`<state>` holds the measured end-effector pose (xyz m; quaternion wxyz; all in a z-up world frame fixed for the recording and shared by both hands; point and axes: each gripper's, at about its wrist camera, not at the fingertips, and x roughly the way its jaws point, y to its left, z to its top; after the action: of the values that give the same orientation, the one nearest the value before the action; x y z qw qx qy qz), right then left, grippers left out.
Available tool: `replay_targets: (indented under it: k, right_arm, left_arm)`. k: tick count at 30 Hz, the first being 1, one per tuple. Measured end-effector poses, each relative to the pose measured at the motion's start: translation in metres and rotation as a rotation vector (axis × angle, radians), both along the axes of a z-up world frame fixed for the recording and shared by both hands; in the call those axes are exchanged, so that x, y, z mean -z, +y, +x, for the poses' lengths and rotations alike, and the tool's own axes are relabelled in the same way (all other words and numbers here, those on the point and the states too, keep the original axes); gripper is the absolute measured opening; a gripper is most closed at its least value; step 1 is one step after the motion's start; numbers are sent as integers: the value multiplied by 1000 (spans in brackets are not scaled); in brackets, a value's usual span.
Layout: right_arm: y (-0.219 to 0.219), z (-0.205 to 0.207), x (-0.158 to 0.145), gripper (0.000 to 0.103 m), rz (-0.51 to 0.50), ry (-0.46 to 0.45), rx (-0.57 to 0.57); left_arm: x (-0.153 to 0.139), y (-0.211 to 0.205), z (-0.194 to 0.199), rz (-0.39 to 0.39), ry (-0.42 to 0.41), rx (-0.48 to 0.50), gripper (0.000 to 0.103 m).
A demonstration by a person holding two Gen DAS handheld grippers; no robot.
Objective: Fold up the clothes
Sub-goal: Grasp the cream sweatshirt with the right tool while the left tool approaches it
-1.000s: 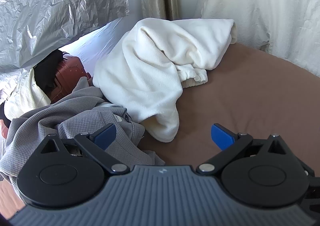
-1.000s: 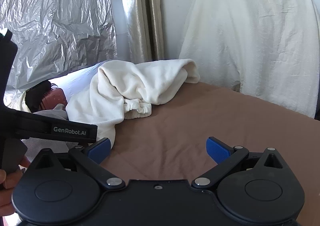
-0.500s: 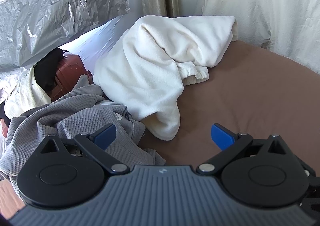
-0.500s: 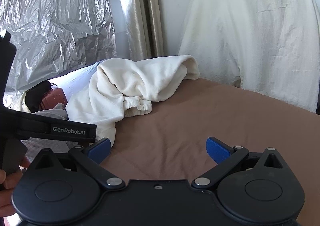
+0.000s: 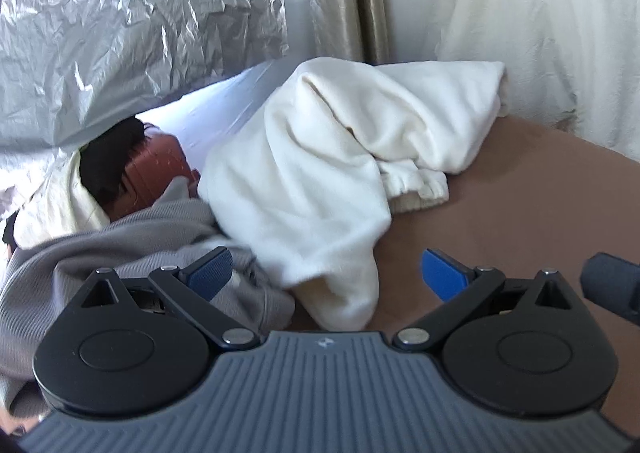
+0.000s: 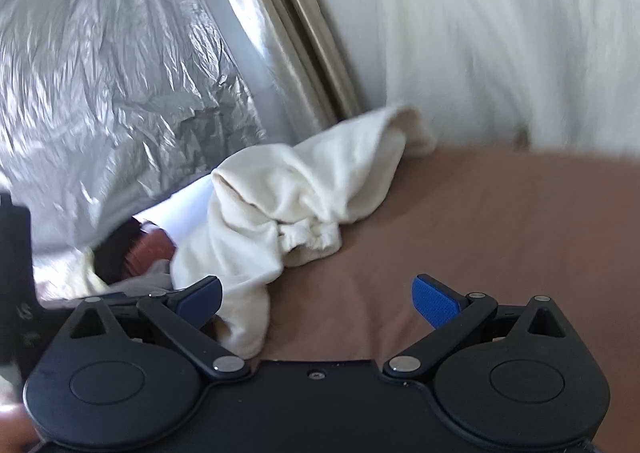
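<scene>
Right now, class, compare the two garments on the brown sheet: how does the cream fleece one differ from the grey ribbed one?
The cream fleece garment is pale and fluffy; the grey ribbed knit garment is darker with fine ribs. The cream one lies heaped farther back, showing an elastic cuff; the grey one lies nearer, beside the left tool. Both are crumpled and unfolded.

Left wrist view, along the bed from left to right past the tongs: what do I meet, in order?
Grey top → red-brown case → cream sweatshirt → bare brown sheet.
</scene>
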<state>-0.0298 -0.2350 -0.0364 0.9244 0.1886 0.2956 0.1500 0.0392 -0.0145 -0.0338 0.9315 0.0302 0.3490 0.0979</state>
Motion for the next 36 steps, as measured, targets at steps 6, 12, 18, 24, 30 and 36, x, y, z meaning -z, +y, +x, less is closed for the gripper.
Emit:
replay_targets:
  k: [6, 12, 18, 24, 30, 36]
  right_arm:
    - [-29, 56, 24, 103, 279, 89, -21]
    - [-31, 137, 25, 103, 332, 142, -48]
    - [-26, 226, 63, 103, 434, 275, -1]
    - [-14, 291, 91, 103, 408, 326, 82]
    - [17, 339, 121, 43, 432, 361, 66]
    - [61, 334, 143, 26, 527, 416, -102]
  left_arm:
    - [2, 18, 88, -117, 54, -118, 98]
    - [14, 42, 149, -133, 83, -193, 98]
    - [43, 83, 168, -254, 12, -256, 76]
    - [59, 130, 171, -516, 2, -273, 76]
    - [97, 119, 191, -625, 87, -258, 103]
    - [104, 110, 197, -751, 90, -134, 74]
